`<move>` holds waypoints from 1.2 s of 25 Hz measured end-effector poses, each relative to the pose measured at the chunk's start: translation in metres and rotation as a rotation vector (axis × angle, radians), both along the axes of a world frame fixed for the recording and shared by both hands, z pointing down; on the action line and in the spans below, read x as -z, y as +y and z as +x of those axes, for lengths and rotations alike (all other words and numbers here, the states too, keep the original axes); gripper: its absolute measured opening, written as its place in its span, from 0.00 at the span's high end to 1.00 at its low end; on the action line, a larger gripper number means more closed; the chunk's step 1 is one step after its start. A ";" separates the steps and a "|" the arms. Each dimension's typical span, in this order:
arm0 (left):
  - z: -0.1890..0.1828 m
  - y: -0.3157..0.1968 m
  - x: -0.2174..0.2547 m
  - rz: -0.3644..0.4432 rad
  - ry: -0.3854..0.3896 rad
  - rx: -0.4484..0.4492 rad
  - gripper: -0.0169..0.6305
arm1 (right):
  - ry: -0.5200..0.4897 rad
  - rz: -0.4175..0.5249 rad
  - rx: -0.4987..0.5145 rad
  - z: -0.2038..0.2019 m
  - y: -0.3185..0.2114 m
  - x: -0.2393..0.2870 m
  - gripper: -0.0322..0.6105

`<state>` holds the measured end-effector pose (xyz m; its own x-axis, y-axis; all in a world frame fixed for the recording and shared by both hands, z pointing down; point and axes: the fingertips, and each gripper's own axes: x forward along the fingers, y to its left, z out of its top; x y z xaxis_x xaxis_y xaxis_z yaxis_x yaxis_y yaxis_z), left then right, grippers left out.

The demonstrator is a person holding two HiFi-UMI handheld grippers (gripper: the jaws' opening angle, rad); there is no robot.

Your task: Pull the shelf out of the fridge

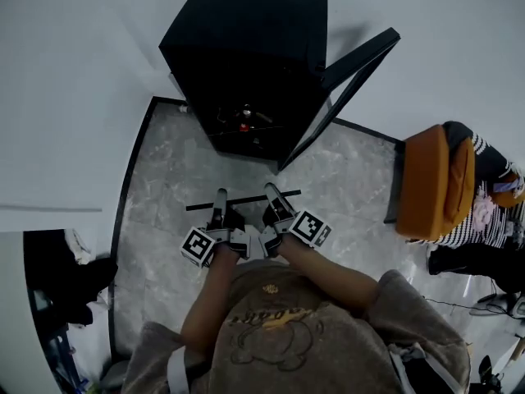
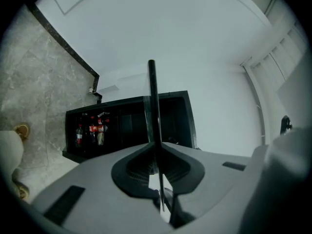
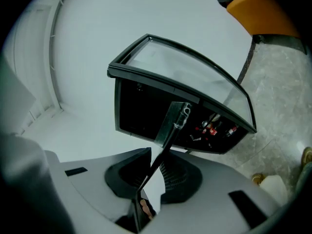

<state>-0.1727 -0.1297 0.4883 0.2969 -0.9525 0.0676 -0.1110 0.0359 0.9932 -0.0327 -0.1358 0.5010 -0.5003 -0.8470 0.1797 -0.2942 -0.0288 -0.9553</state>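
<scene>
The 2 sets of jaws are clamped on the shelf point(image 1: 246, 199), with the left gripper point(image 1: 219, 206) and right gripper point(image 1: 275, 197) side by side at frame centre. The shelf shows as a thin bar running left-right, apart from the fridge point(image 1: 246, 56) at upper centre. Neither hand looks nearer.

I am seeing soft, even light; my gripper views are bowing and darkening at their edges, the fridge point(image 1: 246, 48) showing almost black inside.
</scene>
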 end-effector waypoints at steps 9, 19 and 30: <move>0.002 0.019 0.062 0.038 -0.028 0.033 0.93 | -0.057 0.062 0.092 0.000 0.013 0.058 0.85; 0.013 0.036 0.131 0.125 0.024 0.024 0.93 | -0.092 0.178 0.206 0.003 0.030 0.129 0.85; 0.013 0.040 0.140 0.155 0.032 0.034 0.93 | -0.105 0.266 0.241 0.005 0.031 0.150 0.85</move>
<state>-0.1596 -0.0897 0.3483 0.2640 -0.9603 -0.0901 -0.0810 -0.1151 0.9900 -0.0279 -0.1046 0.3507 -0.6950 -0.7128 -0.0939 -0.1626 0.2830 -0.9452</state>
